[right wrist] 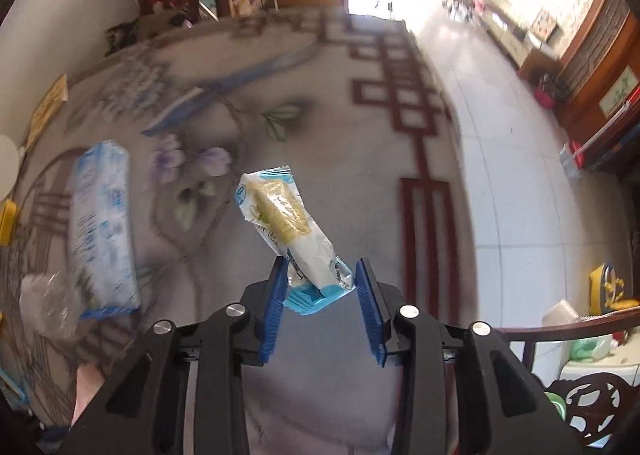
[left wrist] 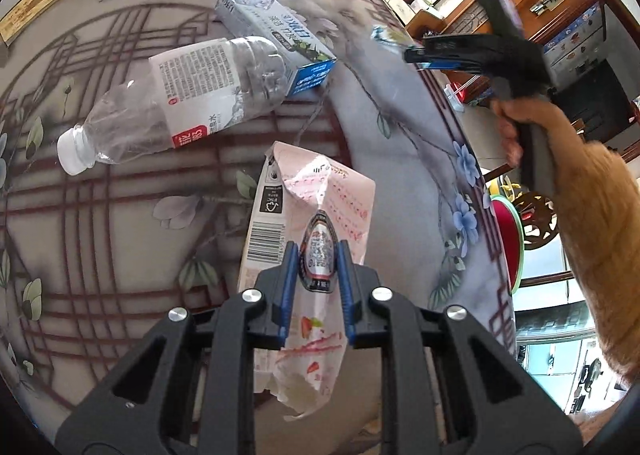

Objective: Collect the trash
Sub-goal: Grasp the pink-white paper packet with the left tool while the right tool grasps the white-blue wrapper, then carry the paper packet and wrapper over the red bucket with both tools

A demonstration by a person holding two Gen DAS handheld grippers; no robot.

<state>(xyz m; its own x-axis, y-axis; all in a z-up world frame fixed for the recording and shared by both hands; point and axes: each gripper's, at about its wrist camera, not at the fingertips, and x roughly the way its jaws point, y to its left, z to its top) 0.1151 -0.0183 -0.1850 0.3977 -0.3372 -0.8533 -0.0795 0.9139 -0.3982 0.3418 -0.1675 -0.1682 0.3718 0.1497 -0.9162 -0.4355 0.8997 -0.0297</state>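
**Left gripper pinches a crumpled carton; snack wrapper sits between the right jaws**

The left gripper has its jaws drawn narrow onto a small dark-rimmed label piece that sits on top of the pink carton, a flattened pack with a barcode on its side. The carton runs from between the blue pads out toward the middle of the table.

Beyond it, near the far edge, a clear plastic bottle lies on its side with its white cap pointing left. A blue and white carton lies just behind the bottle, touching it.

The right gripper is over the table's right edge. Its jaws stand fairly wide, with a white and blue snack wrapper lying between them, its lower end against the left pad and close to the right one. Whether the pads actually grip it cannot be told.
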